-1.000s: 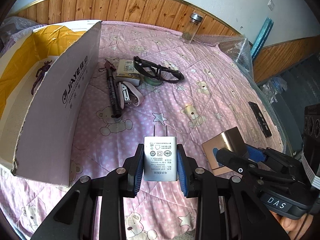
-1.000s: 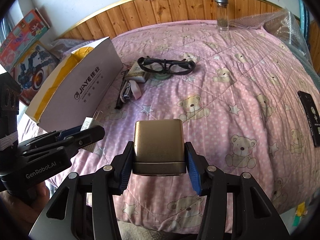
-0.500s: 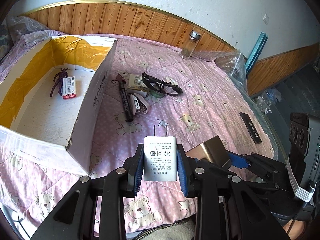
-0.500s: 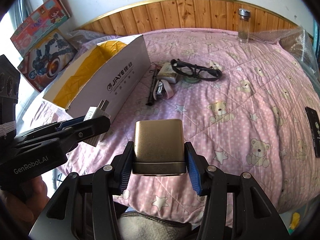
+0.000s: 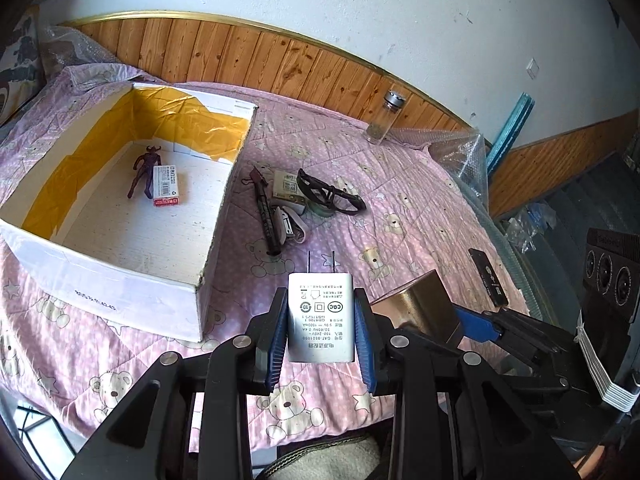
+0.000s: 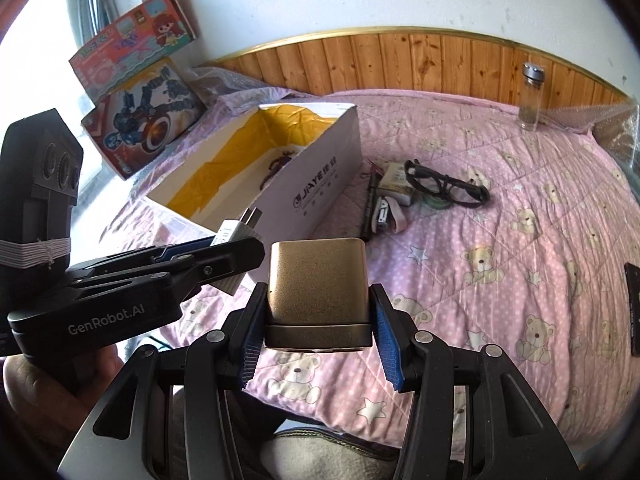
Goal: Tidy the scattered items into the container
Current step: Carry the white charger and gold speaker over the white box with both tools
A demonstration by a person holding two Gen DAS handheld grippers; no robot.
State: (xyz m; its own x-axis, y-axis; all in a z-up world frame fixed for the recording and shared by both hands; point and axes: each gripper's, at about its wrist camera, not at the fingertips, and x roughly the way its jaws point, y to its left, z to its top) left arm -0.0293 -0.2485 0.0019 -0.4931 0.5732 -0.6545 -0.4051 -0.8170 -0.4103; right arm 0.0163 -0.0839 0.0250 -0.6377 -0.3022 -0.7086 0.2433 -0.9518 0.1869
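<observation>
My left gripper [image 5: 321, 320] is shut on a white plug charger [image 5: 321, 316], held in the air above the bed's near edge, just right of the white cardboard box [image 5: 120, 280]. The box holds a purple figurine [image 5: 145, 170] and a small red-and-white pack [image 5: 166, 184]. My right gripper [image 6: 318, 312] is shut on a gold case [image 6: 318, 280], lifted over the pink bedspread. Between box and bed's middle lie black glasses [image 5: 330, 198], a dark pen [image 5: 266, 216], a small carton [image 5: 286, 190] and a white clip-like item [image 5: 290, 230].
A glass jar [image 5: 384, 118] stands by the wooden wall panel. A black flat device [image 5: 488, 276] lies at the bed's right edge. Bubble wrap [image 5: 460, 156] sits at the far right corner. Toy boxes [image 6: 140, 116] lean against the wall left of the cardboard box.
Both grippers have risen and pulled back from the bed with their loads, so the inside of the box now shows from above. Items on the bed have not moved.
</observation>
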